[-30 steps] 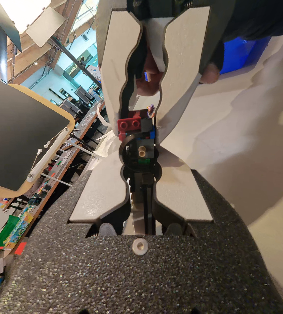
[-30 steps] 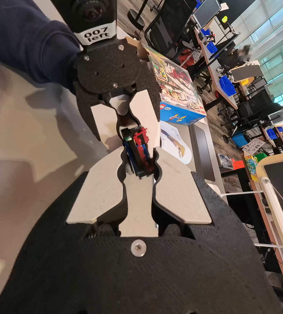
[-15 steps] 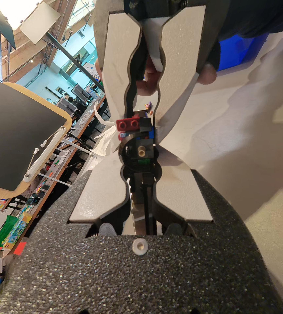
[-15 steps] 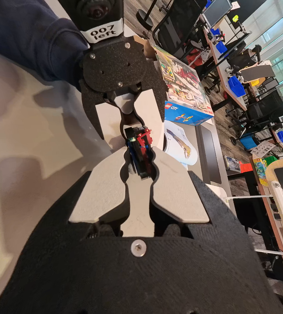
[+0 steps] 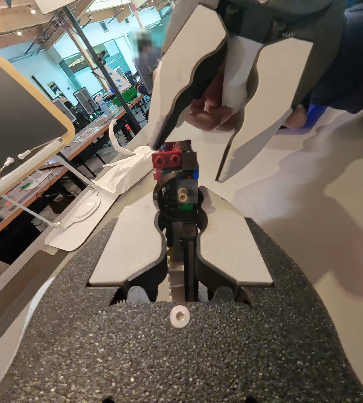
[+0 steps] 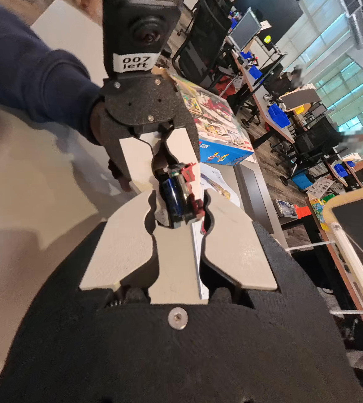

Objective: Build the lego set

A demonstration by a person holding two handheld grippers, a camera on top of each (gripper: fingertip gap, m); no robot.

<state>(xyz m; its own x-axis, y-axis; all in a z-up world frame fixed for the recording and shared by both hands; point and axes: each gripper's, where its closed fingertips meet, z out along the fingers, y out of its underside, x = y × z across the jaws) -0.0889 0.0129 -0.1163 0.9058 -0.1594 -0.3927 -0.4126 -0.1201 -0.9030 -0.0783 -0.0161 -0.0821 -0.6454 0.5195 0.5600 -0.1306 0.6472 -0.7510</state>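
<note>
My left gripper (image 5: 179,196) is shut on a small brick model (image 5: 171,161) of black, dark red, blue and green bricks with a tan pin, held above the white table (image 5: 296,185). My right gripper (image 5: 190,162) faces it from above with its fingers spread wide. One fingertip (image 5: 157,144) is at the model's red top and the other (image 5: 225,174) stands clear of it. In the right wrist view the model (image 6: 176,196) sits between my right gripper's (image 6: 179,194) open pads, with a gap on the left side. The left gripper (image 6: 167,174) holds it from the far side.
A blue toy box (image 6: 215,130) and a printed booklet (image 6: 217,187) lie at the table's far edge. Folded paper (image 5: 123,170) lies nearby. A black board with a wooden rim (image 5: 12,113) stands at the side. Desks and chairs fill the room beyond.
My right gripper's fingers, shut on the model's far end before, have spread open and let it go. The left gripper keeps its grip. Both views have tilted.
</note>
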